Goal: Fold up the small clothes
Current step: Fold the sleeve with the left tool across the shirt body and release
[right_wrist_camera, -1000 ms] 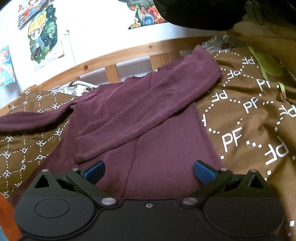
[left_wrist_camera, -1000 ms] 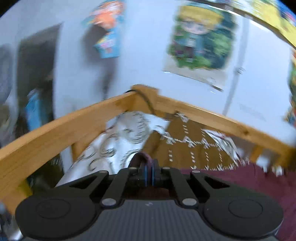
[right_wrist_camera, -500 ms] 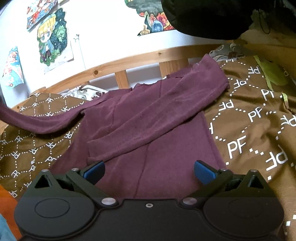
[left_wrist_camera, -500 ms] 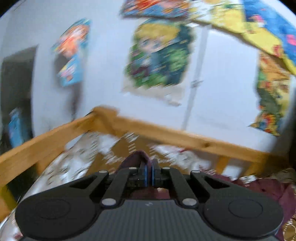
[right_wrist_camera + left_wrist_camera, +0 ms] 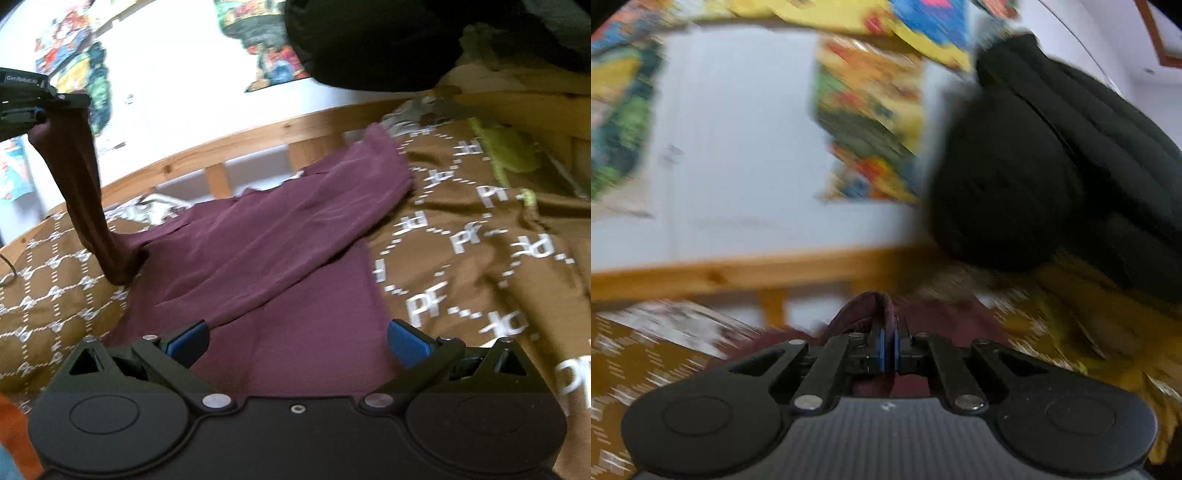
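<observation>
A maroon long-sleeved top lies flat on the brown patterned bedspread, one sleeve folded slantwise across its body. The other sleeve rises steeply off the bed at the left. My left gripper is shut on that sleeve's cuff and holds it high; in the left wrist view, which is blurred, the cuff loops out past the shut left gripper. My right gripper stands open just above the top's lower body, nothing between its blue pads.
A wooden bed rail runs along the far side, with a white wall and bright posters behind it. A big black bag-like shape hangs at the upper right. A lime-green item lies at the far right.
My left gripper has swung fast to the right with the cuff, pulling the sleeve up off the bedspread until it stands steeply. The right gripper has edged only slightly and stays open.
</observation>
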